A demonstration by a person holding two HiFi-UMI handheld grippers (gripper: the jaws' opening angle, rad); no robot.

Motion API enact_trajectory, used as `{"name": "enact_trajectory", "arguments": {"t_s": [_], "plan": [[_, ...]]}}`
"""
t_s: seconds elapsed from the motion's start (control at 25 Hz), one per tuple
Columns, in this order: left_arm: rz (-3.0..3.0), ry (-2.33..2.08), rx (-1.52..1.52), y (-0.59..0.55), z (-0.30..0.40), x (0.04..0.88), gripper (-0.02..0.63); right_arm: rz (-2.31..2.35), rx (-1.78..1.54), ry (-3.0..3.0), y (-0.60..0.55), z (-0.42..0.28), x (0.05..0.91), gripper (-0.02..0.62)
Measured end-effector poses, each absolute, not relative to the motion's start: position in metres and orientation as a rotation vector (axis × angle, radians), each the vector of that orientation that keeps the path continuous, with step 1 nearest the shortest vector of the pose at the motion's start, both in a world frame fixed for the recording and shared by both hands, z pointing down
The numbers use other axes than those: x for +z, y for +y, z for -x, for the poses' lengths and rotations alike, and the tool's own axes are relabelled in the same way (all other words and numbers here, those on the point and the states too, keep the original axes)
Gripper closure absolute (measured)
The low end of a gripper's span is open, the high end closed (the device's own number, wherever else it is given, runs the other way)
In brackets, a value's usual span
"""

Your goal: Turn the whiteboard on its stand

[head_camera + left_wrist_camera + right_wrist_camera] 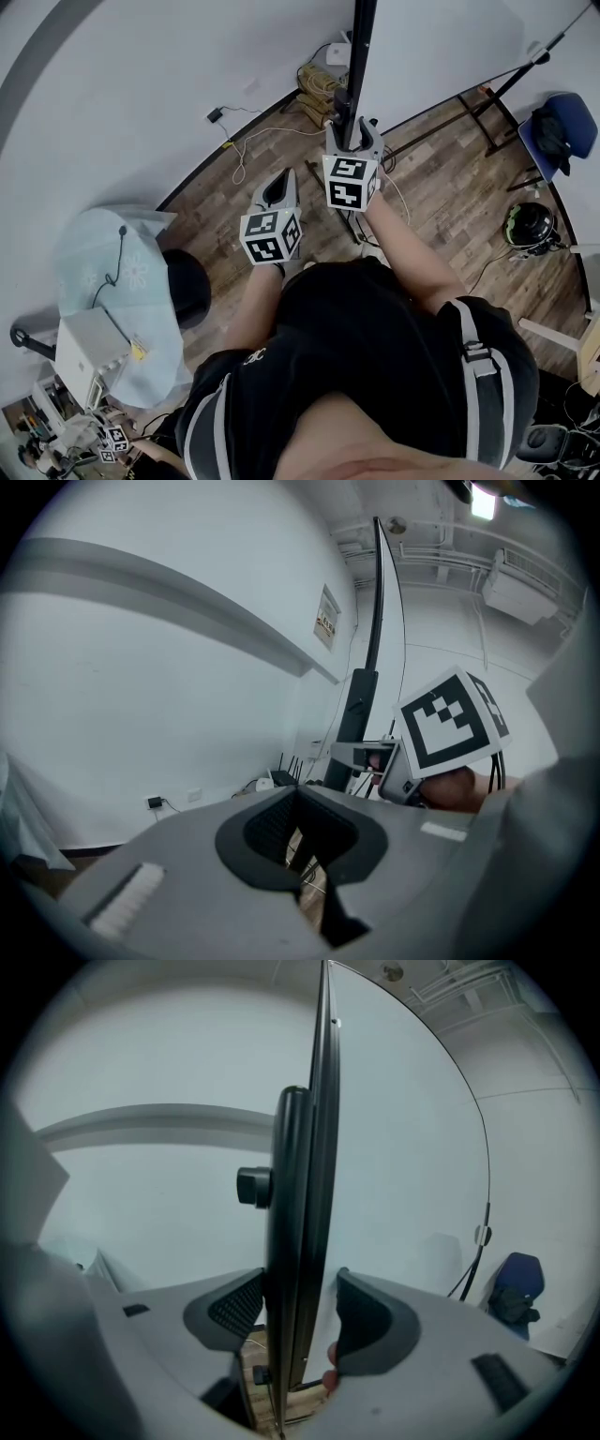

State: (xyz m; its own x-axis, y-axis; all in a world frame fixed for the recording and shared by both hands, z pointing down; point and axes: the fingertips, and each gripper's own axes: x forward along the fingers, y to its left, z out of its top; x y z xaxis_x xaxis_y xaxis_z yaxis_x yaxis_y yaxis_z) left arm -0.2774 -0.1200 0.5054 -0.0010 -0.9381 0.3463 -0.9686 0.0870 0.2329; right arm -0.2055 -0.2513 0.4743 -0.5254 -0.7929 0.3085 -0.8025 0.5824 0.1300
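Right gripper [300, 1321]: jaws were closed on the near edge of the upright whiteboard [403, 1147], with the stand's post [286, 1194] caught between them too. Left gripper [300, 827]: jaws were together and empty, near the post. Risk: with post and board pinched as one, the board might not swivel, or its thin edge might slip free.

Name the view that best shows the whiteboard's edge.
Right gripper view: the whiteboard stands edge-on, close up, between the right gripper's jaws. Head view shows that edge from above, smaller; left gripper view shows only a thin, distant sliver.
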Motion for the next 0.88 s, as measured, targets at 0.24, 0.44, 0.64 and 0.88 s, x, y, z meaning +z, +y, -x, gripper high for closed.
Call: {"name": "enact_trajectory", "arguments": {"t_s": [0.24, 0.44, 0.64, 0.88], "plan": [[-1.863, -1.965, 0.097, -0.121, 0.275, 0.506, 0.597, -1.249, 0.044, -2.498, -0.248, 0.208, 0.474, 0.351], [-1.851, -1.978, 0.101, -0.119, 0.269, 0.505, 0.597, -1.186, 0.034, -2.511, -0.239, 0.209, 0.474, 0.360], [-1.837, -1.989, 0.107, -0.117, 0.267, 0.504, 0.597, -1.095, 0.020, -2.554, -0.226, 0.218, 0.473, 0.371], [-1.838, -1.992, 0.104, -0.121, 0.258, 0.502, 0.595, -1.052, -0.006, -2.582, -0.224, 0.220, 0.474, 0.370]]}}
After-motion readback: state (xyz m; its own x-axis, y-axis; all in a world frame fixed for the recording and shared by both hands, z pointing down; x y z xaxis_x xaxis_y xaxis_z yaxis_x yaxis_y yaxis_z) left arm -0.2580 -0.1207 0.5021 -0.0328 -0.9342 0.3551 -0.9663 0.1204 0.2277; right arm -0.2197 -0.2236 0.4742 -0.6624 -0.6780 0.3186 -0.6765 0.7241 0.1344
